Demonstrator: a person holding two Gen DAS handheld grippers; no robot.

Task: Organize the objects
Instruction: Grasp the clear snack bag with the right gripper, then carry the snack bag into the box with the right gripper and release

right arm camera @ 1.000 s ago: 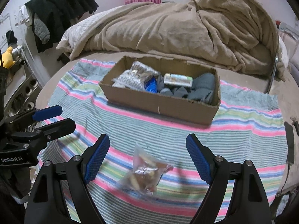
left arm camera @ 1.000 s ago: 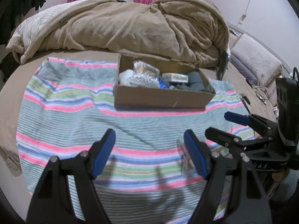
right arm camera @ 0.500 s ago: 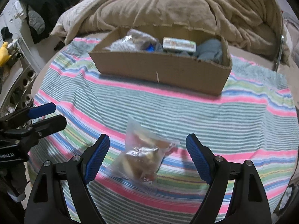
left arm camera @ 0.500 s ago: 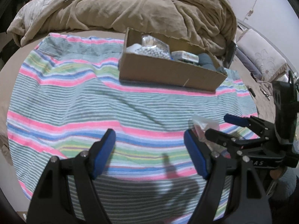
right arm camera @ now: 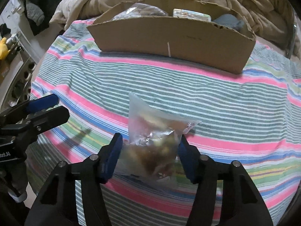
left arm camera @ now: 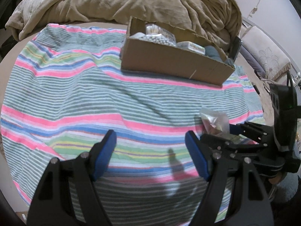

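A clear plastic bag of brown and yellow snacks (right arm camera: 150, 131) lies on the striped cloth (right arm camera: 216, 98). My right gripper (right arm camera: 149, 145) points down at it, its jaws closing, and both blue pads touch the bag's sides. The left wrist view shows that gripper (left arm camera: 216, 131) at the right with the bag (left arm camera: 214, 117) between its fingers. My left gripper (left arm camera: 150, 141) hangs open over bare cloth with nothing between its fingers, and it shows at the left of the right wrist view (right arm camera: 56, 106). Beyond stands an open cardboard box (right arm camera: 169, 35) holding several packets and grey cloth.
The box (left arm camera: 169, 62) sits at the far side of the striped cloth (left arm camera: 75, 98) on a bed. A crumpled tan blanket (left arm camera: 131, 1) lies heaped behind it. Dark clothes (right arm camera: 35, 9) hang at the far left. A pillow (left arm camera: 267, 56) lies at the right.
Both grippers came down toward the cloth. The right gripper's fingers closed in from wide apart onto the sides of the snack bag. The left gripper's opening stayed the same.
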